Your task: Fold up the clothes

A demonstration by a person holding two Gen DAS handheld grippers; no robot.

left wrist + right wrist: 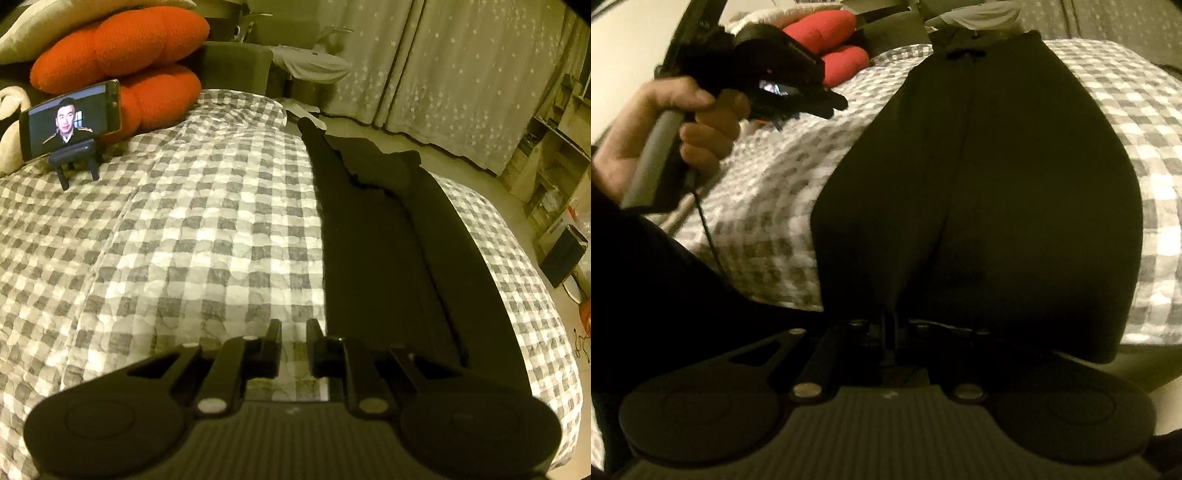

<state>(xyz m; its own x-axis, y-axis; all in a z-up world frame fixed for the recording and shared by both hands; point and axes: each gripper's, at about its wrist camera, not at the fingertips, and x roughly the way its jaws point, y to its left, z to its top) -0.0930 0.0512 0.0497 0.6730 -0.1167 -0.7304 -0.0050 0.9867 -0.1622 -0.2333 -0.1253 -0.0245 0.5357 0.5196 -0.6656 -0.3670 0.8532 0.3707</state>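
**Folding black pants on the bed**

Lying flat on the checked bed (184, 229), the black pants (979, 184) stretch toward twelve o'clock, legs side by side. The right gripper (889, 328) is pinched tight on their near edge at six o'clock. The left gripper (293, 332) holds nothing, jaws slightly apart, over bare bed. Most folding seems left.

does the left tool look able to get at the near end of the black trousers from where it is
Probably yes. The left tool hangs over bare checked quilt, just beside the black trousers, with nothing lying between them. Its jaws are nearly closed and empty, so they would need opening first.
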